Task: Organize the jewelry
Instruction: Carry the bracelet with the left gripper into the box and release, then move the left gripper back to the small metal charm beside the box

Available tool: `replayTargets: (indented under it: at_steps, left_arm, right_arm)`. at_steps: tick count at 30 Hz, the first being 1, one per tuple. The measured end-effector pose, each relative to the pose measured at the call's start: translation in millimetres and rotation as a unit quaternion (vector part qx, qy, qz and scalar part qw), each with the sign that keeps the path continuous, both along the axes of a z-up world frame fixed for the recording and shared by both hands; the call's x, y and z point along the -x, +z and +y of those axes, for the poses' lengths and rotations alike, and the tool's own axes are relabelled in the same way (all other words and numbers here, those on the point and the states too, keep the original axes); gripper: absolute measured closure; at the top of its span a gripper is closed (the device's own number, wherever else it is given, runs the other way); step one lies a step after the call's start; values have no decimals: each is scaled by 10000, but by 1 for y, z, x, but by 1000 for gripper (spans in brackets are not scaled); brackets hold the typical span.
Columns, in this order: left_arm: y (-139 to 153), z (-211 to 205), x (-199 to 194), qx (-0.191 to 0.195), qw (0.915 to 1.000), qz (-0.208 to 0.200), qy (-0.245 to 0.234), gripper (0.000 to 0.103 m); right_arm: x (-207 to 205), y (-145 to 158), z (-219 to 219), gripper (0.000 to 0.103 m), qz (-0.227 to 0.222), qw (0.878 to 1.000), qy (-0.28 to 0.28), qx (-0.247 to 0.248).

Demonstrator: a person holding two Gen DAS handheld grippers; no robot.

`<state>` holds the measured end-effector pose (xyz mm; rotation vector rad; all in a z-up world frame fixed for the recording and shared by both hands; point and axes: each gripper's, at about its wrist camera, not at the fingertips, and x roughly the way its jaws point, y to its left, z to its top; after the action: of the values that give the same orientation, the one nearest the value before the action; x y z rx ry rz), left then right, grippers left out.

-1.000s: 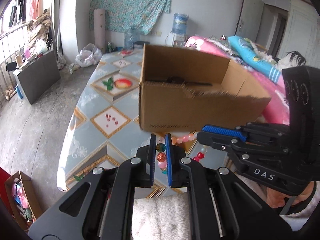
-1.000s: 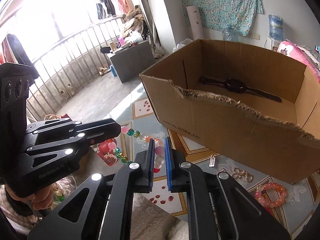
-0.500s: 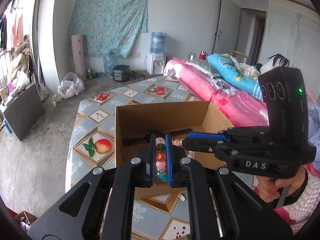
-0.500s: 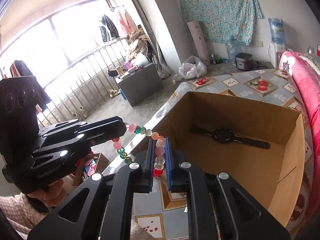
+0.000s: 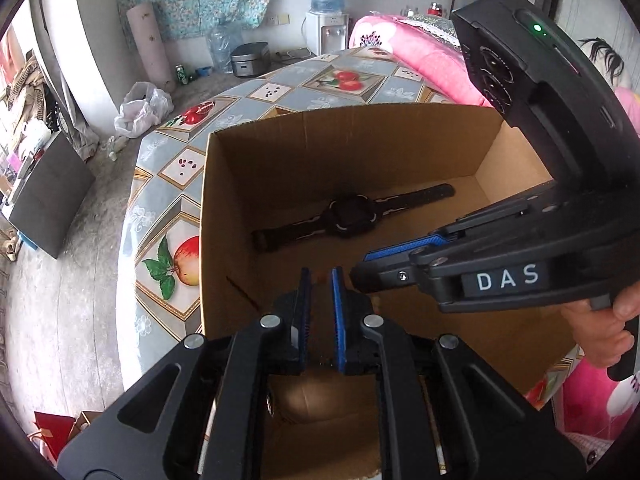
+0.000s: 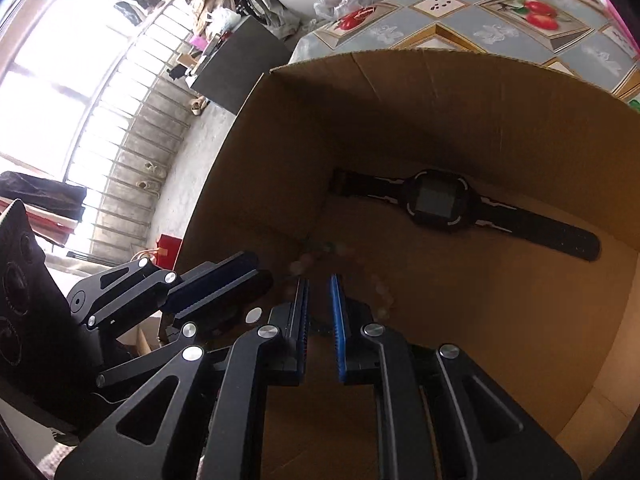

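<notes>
Both hand-held grippers point down into the open brown cardboard box (image 5: 352, 152) — left gripper (image 5: 320, 276) jaws opening, nothing between; right gripper (image 6: 319, 282) slightly parted over the blurred pastel bead bracelet (image 6: 340, 264) — beside a black digital wristwatch (image 6: 440, 202).

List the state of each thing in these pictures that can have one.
Box: open-topped, upright.
Watch: lying flat inside the box, strap unfastened.
Bead string: blurred, loose inside the box, ungripped.
Left gripper: jaws opening, nothing between them.
Right gripper: jaws slightly apart, holding nothing.
</notes>
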<state>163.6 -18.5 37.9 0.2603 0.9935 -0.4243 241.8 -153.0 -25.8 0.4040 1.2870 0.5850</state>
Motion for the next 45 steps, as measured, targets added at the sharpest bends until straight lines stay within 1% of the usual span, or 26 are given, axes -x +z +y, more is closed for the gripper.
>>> replayTargets:
  at_steps: [1, 3, 8, 11, 12, 13, 16, 18, 19, 21, 23, 24, 26, 28, 29, 31, 32, 33, 34, 35, 37, 39, 40, 41, 43, 45]
  left_arm:
    - [2, 0, -1, 29, 10000, -29, 15, 86]
    - [5, 3, 1, 104, 9998, -122, 81, 86]
    - [21, 18, 9, 482, 9973, -517, 213, 86]
    - [37, 30, 28, 853, 9930, -812, 123, 85]
    - [42, 35, 37, 986, 9909, -913, 83, 81]
    - [46, 38, 45, 1089, 9892, -980, 60, 78]
    - [53, 50, 75, 1508, 9827, -1074, -96, 76]
    - [52, 57, 93, 1770, 9782, -1067, -220, 74]
    - [49, 61, 104, 1898, 9757, -1050, -304, 73]
    - [41, 64, 121, 1993, 9740, -978, -456, 70]
    - [26, 62, 132, 2019, 9748, -798, -504, 70]
    - [14, 58, 135, 1954, 9774, -615, -524, 70]
    - [-3, 51, 139, 1743, 9827, -436, -444, 70]
    - [-16, 46, 137, 1617, 9857, -314, -360, 70]
    - [-21, 44, 135, 1553, 9869, -310, -299, 70]
    - [-25, 43, 130, 1459, 9885, -382, -139, 70]
    - [-26, 43, 127, 1490, 9880, -406, -51, 70]
    - [-26, 45, 125, 1538, 9872, -418, 10, 70]
    - [-27, 47, 121, 1598, 9862, -422, 98, 70]
    - [-27, 47, 118, 1662, 9851, -403, 175, 70]
    - [-29, 47, 114, 1767, 9835, -329, 224, 70]
    - [-32, 43, 114, 1724, 9842, -339, 212, 70]
    - [-33, 41, 116, 1709, 9846, -338, 170, 70]
    - [-35, 38, 119, 1692, 9850, -331, 116, 70]
    - [-38, 32, 124, 1621, 9863, -295, 17, 70]
    - [-47, 24, 131, 1438, 9893, -242, -62, 70]
  right_arm:
    - [-1, 0, -2, 91, -9, 10000, -16, -50]
    - [-1, 0, -8, 91, -55, 9997, -103, -192]
    - [22, 15, -35, 91, -521, 9971, -349, -436]
    - [50, 36, -52, 91, -1007, 9921, -396, -635]
    - [64, 44, -58, 91, -1190, 9895, -389, -728]
    - [74, 50, -63, 91, -1318, 9871, -381, -825]
    - [121, 65, -75, 91, -1767, 9778, -264, -1091]
    - [148, 67, -77, 91, -1895, 9749, -159, -1155]
    - [164, 63, -79, 91, -1915, 9745, -127, -1160]
    - [181, 52, -79, 91, -1834, 9770, -86, -1085]
    - [197, 34, -80, 91, -1620, 9826, -155, -894]
    - [202, 23, -81, 91, -1469, 9861, -235, -745]
    - [204, 8, -85, 91, -1321, 9897, -462, -286]
    - [199, 0, -93, 91, -1315, 9877, -803, 270]
    - [196, -1, -97, 91, -1314, 9870, -885, 284]
    - [192, -2, -104, 91, -1249, 9875, -957, -20]
    - [191, -1, -104, 91, -1327, 9859, -1017, 80]
    - [192, 2, -105, 91, -1489, 9814, -1138, 419]
    - [194, 4, -106, 90, -1614, 9772, -1237, 610]
    - [193, 3, -109, 89, -1656, 9757, -1292, 621]
    - [191, 3, -114, 88, -1635, 9754, -1418, 426]
    - [193, 2, -117, 87, -1680, 9743, -1464, 322]
    - [196, 1, -117, 85, -1734, 9734, -1465, 303]
    - [200, 1, -115, 78, -1809, 9715, -1488, 351]
    - [208, 1, -112, 72, -1992, 9665, -1524, 551]
    - [219, -2, -111, 69, -2097, 9627, -1570, 675]
